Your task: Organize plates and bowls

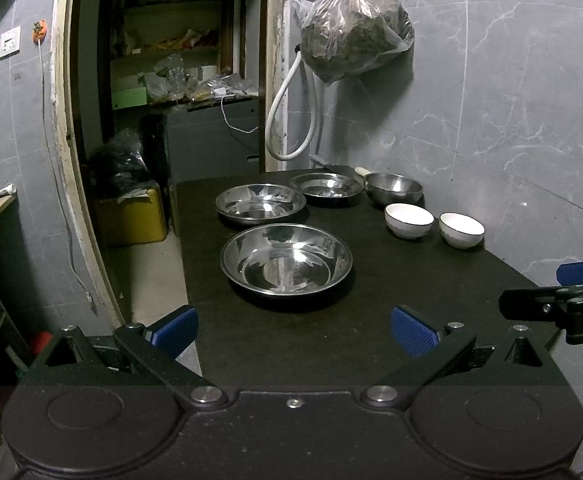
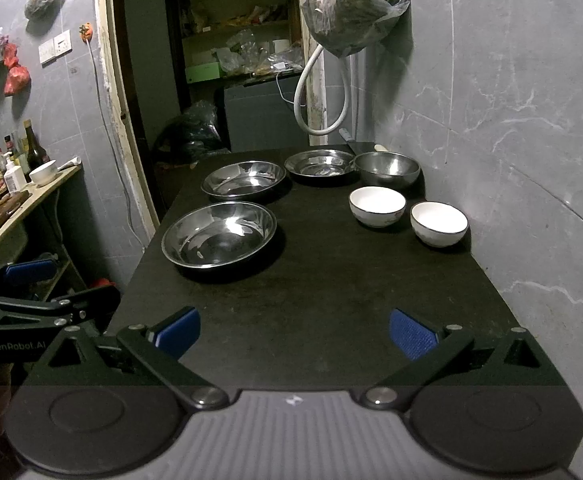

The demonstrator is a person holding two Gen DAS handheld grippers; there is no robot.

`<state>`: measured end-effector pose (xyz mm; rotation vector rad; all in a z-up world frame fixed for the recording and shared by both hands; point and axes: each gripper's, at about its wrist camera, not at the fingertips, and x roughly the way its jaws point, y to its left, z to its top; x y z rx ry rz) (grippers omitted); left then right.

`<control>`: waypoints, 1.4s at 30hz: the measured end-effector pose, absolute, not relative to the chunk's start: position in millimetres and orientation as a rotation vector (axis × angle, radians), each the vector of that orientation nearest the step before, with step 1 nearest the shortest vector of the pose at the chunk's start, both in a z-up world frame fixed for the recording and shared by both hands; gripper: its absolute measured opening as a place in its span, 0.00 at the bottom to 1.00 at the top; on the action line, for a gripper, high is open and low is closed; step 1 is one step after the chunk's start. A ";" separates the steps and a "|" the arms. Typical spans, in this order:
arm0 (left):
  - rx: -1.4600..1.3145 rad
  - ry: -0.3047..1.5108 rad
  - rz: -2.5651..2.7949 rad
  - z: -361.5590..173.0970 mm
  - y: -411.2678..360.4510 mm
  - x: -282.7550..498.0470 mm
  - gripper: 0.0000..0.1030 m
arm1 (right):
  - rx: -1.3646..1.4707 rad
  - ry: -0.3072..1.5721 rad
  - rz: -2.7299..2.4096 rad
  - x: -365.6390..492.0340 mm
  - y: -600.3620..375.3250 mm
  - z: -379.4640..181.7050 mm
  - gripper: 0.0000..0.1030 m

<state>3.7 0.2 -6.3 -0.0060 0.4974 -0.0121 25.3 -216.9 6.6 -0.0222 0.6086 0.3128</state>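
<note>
Six dishes sit right way up on the dark counter (image 1: 275, 344), all mouths facing the ceiling; being round, none has a long axis. Three shallow steel plates run along the counter's left side: the near plate (image 1: 286, 261) stands alone, the mid plate (image 1: 260, 203) lies just beyond it, and the far plate (image 1: 325, 186) is beside that one, toward the wall. A deeper steel bowl (image 1: 393, 188) stands at the far right, just beside the far plate; whether their rims touch cannot be told. Two white bowls, one (image 1: 409, 220) closer to the steel bowl and the other (image 1: 461, 229) nearer the grey tiled wall (image 1: 531, 120), stand side by side with a small gap, each with a thin dark line round the rim. The steel shines and mirrors the room. The left hand-held gripper (image 1: 291, 330) hangs over the counter's near end with its blue pads (image 1: 413, 336) spread wide, holding and touching nothing. The right hand-held gripper (image 2: 293, 332) is level with it, likewise wide apart and empty. A filled plastic bag (image 1: 355, 32) hangs on the wall above the far end.
</note>
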 end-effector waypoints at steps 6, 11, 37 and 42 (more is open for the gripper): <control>-0.005 0.505 -0.015 -12.3 -1.1 6.8 0.99 | -0.022 0.611 0.312 26.4 -217.0 6.2 1.00; -0.006 0.517 -0.019 -12.6 -0.7 15.4 0.99 | -0.021 0.619 0.309 30.1 -218.7 4.6 1.00; -0.018 0.614 0.013 -25.4 -9.9 63.0 0.99 | -0.046 0.714 0.345 82.9 -223.9 -6.7 1.00; -0.026 0.655 0.035 -31.0 -13.6 81.2 0.99 | -0.057 0.739 0.361 102.0 -227.3 -11.8 1.00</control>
